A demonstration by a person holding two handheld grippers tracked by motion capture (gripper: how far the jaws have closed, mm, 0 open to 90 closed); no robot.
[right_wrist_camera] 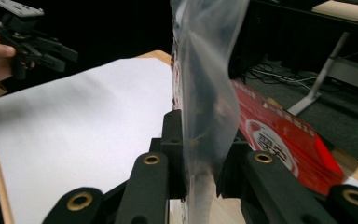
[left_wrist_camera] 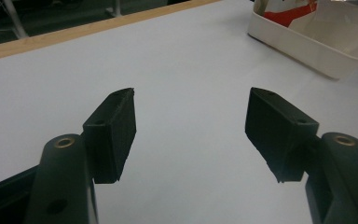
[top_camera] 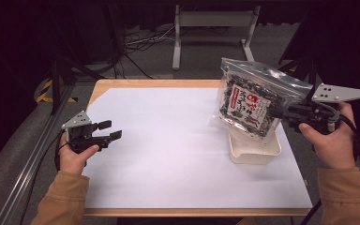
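The right gripper (top_camera: 275,114) is clamped on the edge of the snack bag (top_camera: 251,101), holding it just above the white tray (top_camera: 254,149) near the table's (top_camera: 159,84) right edge. The left gripper (top_camera: 108,130) hovers wide open and holds nothing near the left edge.

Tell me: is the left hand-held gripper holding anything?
No, the left hand-held gripper is open with just white table cover between its jaws.

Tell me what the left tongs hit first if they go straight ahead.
Probably the white tray: the open left tongs point over bare white sheet towards it, with nothing between. Depth is uncertain.
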